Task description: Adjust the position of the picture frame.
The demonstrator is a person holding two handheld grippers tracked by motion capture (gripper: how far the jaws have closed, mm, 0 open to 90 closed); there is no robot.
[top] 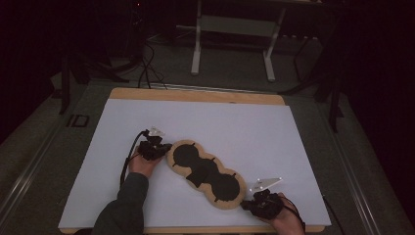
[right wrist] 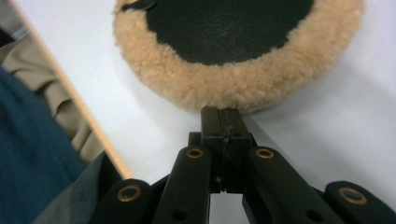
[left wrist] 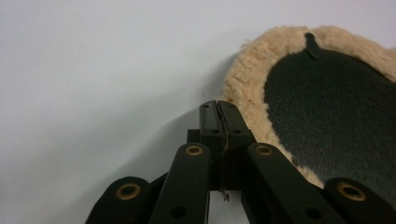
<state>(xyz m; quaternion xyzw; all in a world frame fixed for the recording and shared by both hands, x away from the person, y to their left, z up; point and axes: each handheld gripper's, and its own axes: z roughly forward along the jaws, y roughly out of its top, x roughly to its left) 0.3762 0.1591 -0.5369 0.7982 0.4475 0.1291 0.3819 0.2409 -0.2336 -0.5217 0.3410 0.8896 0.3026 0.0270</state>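
Black tool [right wrist: 222, 112], fleecy tan-rimmed pad [right wrist: 233, 84]

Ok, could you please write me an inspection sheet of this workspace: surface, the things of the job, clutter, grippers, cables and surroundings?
Surface: white sheet over a wooden board, bare around the work.
Job's things: one long fleece pad with tan woolly edge and dark panels, lying flat and diagonal on the sheet.
Clutter: nothing seen.
Grippers: left gripper shut, tips at the pad's upper left end; right gripper shut, tips at its lower right end. Whether either pinches the fleece cannot be told.
Cables: a black cable loops from the left gripper beside the forearm; floor cables lie beyond the board.
Surroundings: dark room, a white table frame on the floor behind.
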